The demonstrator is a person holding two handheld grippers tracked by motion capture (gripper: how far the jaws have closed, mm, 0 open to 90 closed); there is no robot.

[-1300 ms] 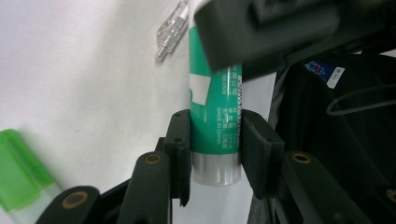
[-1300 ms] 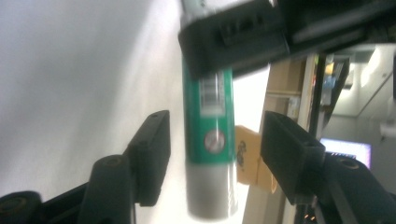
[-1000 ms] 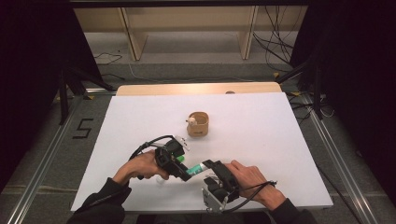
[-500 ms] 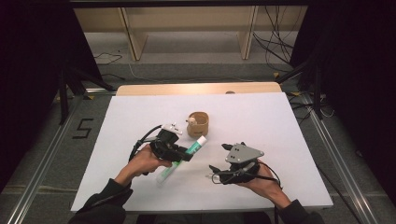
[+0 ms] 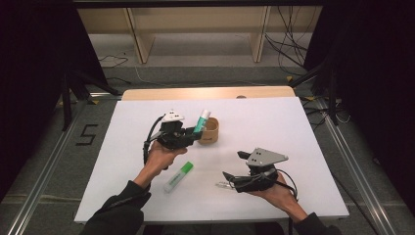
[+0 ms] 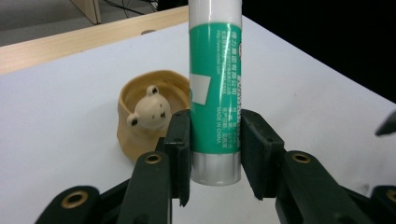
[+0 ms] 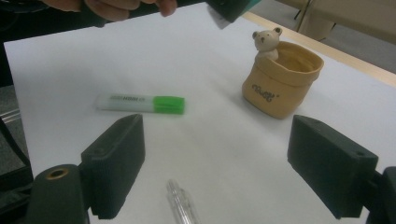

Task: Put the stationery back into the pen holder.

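I have the green glue stick (image 6: 215,88) clamped upright in my left gripper (image 5: 188,137), now carried from the lower centre of the high view up to the rim of the tan bear pot (image 5: 209,131) at mid-frame. My right gripper (image 5: 234,179), lower right, has just been opening its jaws and has nothing between them. Next is the drop into the pot. A green highlighter (image 5: 178,176) and a clear pen (image 7: 183,205) lie on the table (image 5: 303,127).

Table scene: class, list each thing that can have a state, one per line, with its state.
Glue stick: upright, clamped in left gripper.
Cup: upright, nothing visible inside.
Highlighter: lying flat, capped.
Pen: lying flat.
Right gripper: open, holding nothing.
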